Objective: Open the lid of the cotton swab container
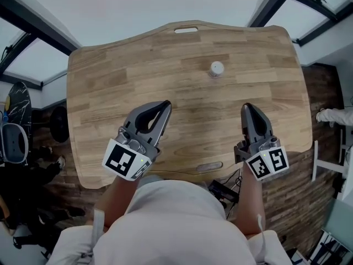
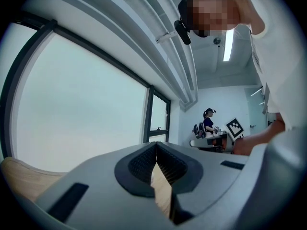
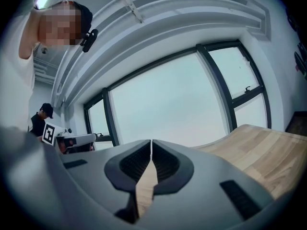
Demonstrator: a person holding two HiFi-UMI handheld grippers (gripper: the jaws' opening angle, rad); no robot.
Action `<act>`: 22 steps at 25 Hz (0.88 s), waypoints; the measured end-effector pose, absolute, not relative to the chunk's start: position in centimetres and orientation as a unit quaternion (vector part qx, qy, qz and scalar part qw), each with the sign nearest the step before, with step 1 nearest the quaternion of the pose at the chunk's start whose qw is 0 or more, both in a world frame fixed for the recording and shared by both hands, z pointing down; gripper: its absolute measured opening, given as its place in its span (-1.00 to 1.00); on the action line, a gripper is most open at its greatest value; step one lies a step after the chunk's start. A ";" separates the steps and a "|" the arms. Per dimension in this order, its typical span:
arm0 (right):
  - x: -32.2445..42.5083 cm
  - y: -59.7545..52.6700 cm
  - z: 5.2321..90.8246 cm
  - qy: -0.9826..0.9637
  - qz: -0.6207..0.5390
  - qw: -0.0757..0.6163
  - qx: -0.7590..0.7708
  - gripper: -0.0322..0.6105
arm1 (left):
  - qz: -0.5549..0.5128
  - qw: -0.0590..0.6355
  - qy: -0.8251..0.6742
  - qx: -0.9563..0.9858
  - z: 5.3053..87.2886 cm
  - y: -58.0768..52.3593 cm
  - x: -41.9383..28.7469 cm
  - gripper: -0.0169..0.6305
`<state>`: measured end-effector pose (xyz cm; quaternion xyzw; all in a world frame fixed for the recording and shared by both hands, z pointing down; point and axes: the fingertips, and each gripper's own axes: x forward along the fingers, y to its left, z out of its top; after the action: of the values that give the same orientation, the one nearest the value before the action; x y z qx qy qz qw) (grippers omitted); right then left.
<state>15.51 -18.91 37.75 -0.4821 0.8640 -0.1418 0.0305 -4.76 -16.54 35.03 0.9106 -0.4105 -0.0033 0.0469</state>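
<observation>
Well beyond the closed, empty left tool (image 1: 165, 105) and right tool (image 1: 248, 108) stands the cotton swab container (image 1: 216, 68).

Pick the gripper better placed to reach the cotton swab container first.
Right, probably: the right gripper sits slightly nearer the cotton swab container than the left gripper; both are shut and empty.

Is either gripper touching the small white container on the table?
No, the white container stands alone farther out on the table, clear of both the left gripper and the right gripper.
</observation>
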 end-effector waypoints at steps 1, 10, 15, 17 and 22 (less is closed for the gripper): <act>15.4 -19.3 38.2 0.864 -0.145 0.028 -0.481 -0.83 | -0.003 0.047 -0.410 0.911 35.1 -16.9 -4.6 -0.91; 13.7 -23.0 42.6 0.867 -0.174 -0.010 -0.467 -0.83 | 0.006 0.066 -0.421 0.905 37.5 -19.8 -4.4 -0.91; 14.2 -25.6 45.6 0.855 -0.178 -0.027 -0.487 -0.82 | 0.011 0.076 -0.428 0.901 38.8 -21.4 -4.6 -0.91; 14.4 -26.8 47.2 0.851 -0.182 -0.041 -0.491 -0.66 | 0.013 0.080 -0.430 0.899 39.2 -21.9 -4.6 -0.91; 14.2 -29.9 52.6 0.841 -0.197 -0.095 -0.496 -0.28 | 0.018 0.088 -0.432 0.897 40.3 -22.7 -4.4 -0.91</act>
<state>14.25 -29.91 52.58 -0.4955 0.8405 -0.1972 -0.0952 -4.40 -22.69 40.30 0.8975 -0.4319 0.0179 0.0879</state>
